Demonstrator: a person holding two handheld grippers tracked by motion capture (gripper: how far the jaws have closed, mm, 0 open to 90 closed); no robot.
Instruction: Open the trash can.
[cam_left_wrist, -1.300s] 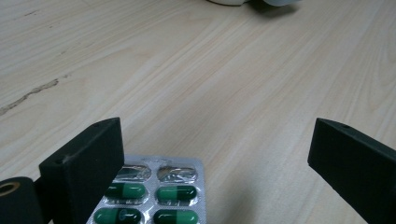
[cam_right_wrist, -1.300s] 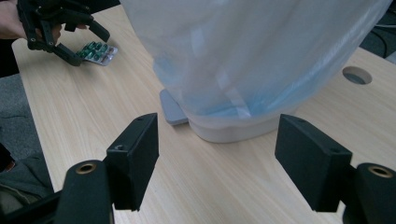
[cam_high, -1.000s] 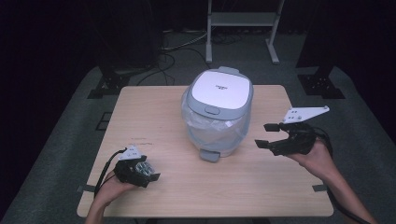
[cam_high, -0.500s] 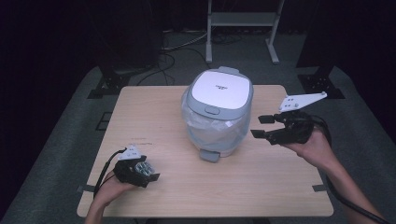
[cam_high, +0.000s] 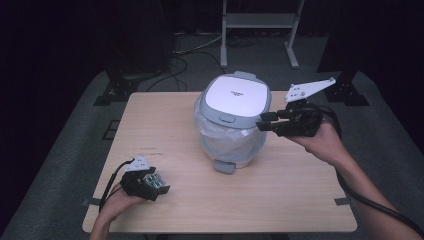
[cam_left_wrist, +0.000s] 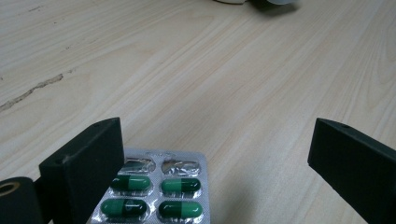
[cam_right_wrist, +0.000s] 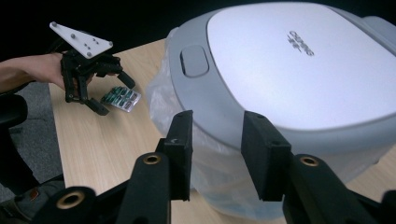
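The left claw (cam_high: 156, 186) sits low at about 7 o'clock on the tabletop (cam_high: 300, 200), its 2 jaws spread wide and gripping nothing; in the left gripper view a blister pack (cam_left_wrist: 156, 191) of green capsules lies flat on the wood between them, close against the jaw on that view's left, though actual contact cannot be made out. The right claw (cam_high: 265, 123) hovers at the 3 o'clock side of the bin (cam_high: 235, 125), level with the rim of its grey-and-white lid (cam_high: 235, 95); its jaws stand a narrow gap apart and hold nothing, with their tips just short of the lid edge in the right gripper view. The bin stands near the tabletop's centre, lid down, with a clear plastic liner (cam_high: 227, 142) bulging out beneath the lid. The blister pack is cut off by the bottom edge of the left gripper view, so only 2 emptied pockets and 4 filled capsules can be counted. In the high view the pack is small and mostly covered by the left claw.
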